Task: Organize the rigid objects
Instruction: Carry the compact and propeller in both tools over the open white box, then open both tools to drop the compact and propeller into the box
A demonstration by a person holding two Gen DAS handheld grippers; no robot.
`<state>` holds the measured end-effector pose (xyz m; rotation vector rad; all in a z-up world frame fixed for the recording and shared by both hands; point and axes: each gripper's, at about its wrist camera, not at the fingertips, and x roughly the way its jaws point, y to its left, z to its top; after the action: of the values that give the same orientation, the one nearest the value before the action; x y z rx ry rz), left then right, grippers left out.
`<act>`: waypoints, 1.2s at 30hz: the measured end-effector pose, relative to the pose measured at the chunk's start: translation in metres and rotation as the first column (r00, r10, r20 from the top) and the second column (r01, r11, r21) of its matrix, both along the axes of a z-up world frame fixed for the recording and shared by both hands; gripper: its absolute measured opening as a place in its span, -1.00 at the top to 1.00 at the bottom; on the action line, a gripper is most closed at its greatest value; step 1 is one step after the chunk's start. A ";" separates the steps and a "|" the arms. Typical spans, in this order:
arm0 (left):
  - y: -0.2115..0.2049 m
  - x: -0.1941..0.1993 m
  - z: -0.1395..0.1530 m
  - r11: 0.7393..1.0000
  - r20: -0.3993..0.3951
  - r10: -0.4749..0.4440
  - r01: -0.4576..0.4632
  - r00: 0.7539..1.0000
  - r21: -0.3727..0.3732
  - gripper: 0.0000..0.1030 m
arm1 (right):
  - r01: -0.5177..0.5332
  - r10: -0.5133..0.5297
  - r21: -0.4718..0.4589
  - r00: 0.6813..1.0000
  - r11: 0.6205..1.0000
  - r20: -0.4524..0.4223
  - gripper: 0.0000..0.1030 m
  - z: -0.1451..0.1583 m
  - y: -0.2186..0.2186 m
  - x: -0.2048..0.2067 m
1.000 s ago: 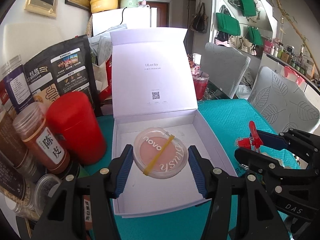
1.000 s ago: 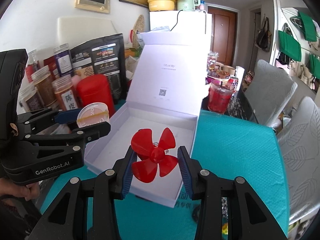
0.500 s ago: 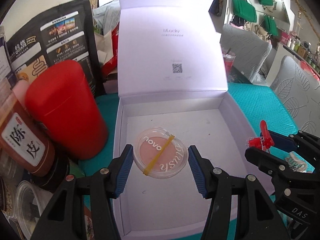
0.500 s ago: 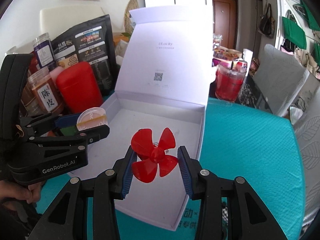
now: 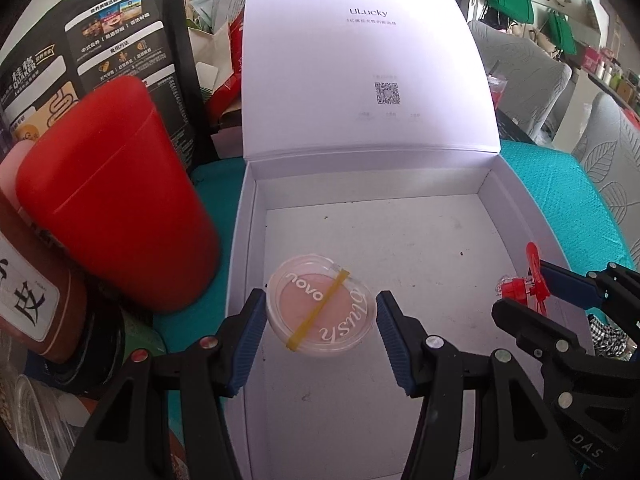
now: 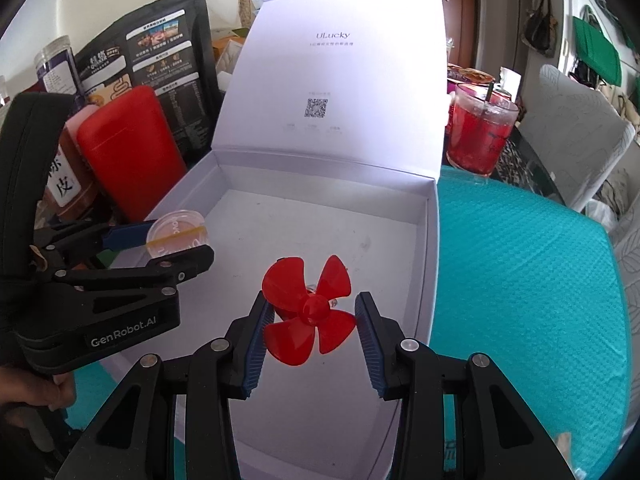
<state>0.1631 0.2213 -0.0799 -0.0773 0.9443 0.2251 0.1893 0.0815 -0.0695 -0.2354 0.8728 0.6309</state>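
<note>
A round clear blush compact (image 5: 321, 312) with a yellow rubber band is held in my left gripper (image 5: 320, 334), which is shut on its rim and hangs over the near left part of the open white box (image 5: 400, 264). In the right wrist view the same compact (image 6: 176, 234) shows at the left, above the box's left wall. My right gripper (image 6: 309, 330) is shut on a small red propeller (image 6: 310, 310) over the near part of the white box (image 6: 320, 236). The propeller (image 5: 524, 286) and the right gripper show at the right of the left wrist view. The box floor is bare.
The box lid (image 6: 336, 80) stands upright behind. A red canister (image 5: 116, 208), a labelled spice jar (image 5: 28, 304) and a black food pouch (image 5: 100, 52) crowd the left. A red drink cup (image 6: 480, 132) stands back right. Teal cloth (image 6: 528, 280) covers the table; chairs beyond.
Both grippers have come down and forward toward the box, each still holding its object. The box now looms larger and the view tilts further down onto its floor.
</note>
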 end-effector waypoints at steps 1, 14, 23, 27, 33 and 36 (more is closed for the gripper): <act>0.000 0.000 0.000 1.000 0.001 0.000 0.000 1.000 0.003 -0.07 | -0.003 0.003 -0.006 1.000 1.000 -0.001 0.20 -0.002 0.001 0.000; -0.006 0.002 0.001 0.998 -0.029 -0.018 0.016 0.999 -0.068 -0.69 | 0.023 -0.023 -0.021 1.000 1.000 0.022 -0.24 0.004 -0.008 -0.001; -0.015 -0.010 0.025 0.999 0.011 -0.001 0.001 1.000 -0.036 -0.70 | 0.058 -0.058 -0.006 0.997 0.998 0.056 -0.24 0.025 -0.032 -0.012; -0.021 -0.017 0.038 1.000 0.031 -0.008 0.009 0.999 -0.025 -0.70 | 0.071 -0.071 0.004 0.994 0.997 0.079 -0.24 0.037 -0.041 -0.019; -0.034 -0.033 0.063 1.000 0.076 -0.021 0.022 0.997 -0.008 -0.70 | 0.081 -0.083 0.025 0.989 0.996 0.123 -0.24 0.058 -0.053 -0.034; -0.042 -0.042 0.076 1.000 0.097 -0.021 0.021 0.995 0.007 -0.70 | 0.084 -0.088 0.037 0.986 0.996 0.142 -0.24 0.069 -0.059 -0.043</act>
<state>0.1212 0.1797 -0.0036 -0.0724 0.8473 0.2028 0.1461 0.0222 -0.0008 -0.2119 0.7300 0.5395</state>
